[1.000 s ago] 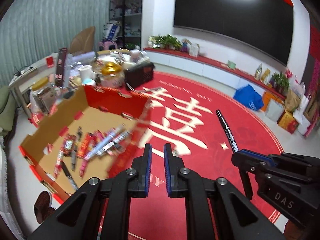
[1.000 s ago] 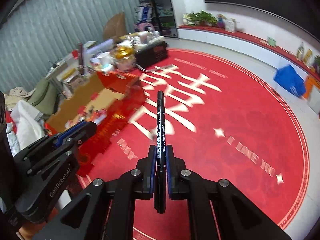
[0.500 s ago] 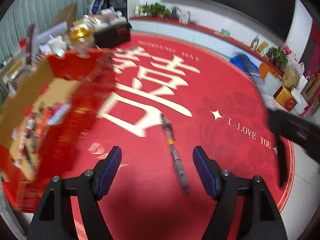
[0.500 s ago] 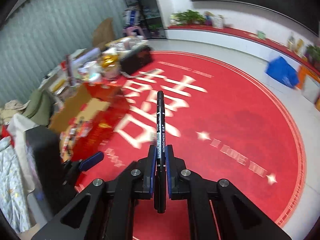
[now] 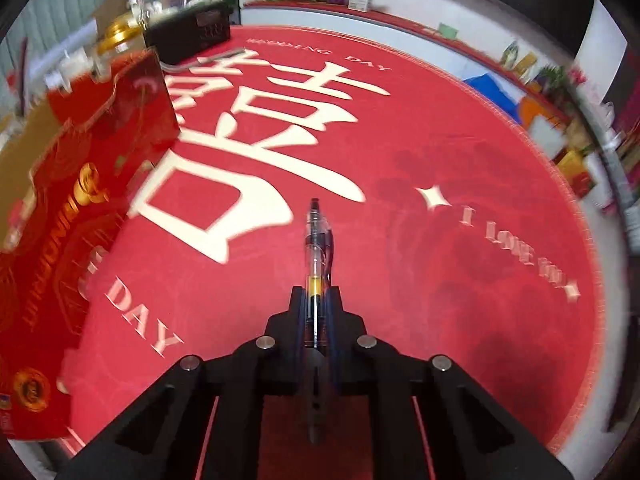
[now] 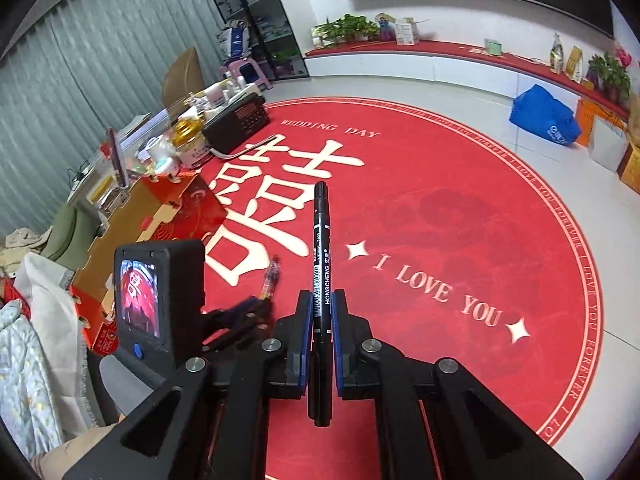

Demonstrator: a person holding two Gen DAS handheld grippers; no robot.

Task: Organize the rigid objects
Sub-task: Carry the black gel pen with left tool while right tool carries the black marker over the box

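My left gripper (image 5: 316,294) is shut on a clear gel pen (image 5: 315,252) that points forward over the red round rug (image 5: 460,264). In the right wrist view the left gripper (image 6: 256,306) and its pen (image 6: 270,278) show low on the left. My right gripper (image 6: 321,300) is shut on a black marker (image 6: 321,248) that stands up between its pads. The red cardboard box (image 5: 80,184) lies at the left of the rug; it also shows in the right wrist view (image 6: 132,220).
A black radio (image 6: 236,122), a gold-lidded jar (image 6: 192,142) and clutter stand behind the box. A blue bag (image 6: 544,116) and boxes lie at the far right. A red-topped ledge with plants (image 6: 344,30) runs along the back wall. Cloth (image 6: 32,344) lies at the left.
My left gripper went from shut and empty, to open over the gel pen on the rug, to shut on the pen. The right gripper still holds the marker.
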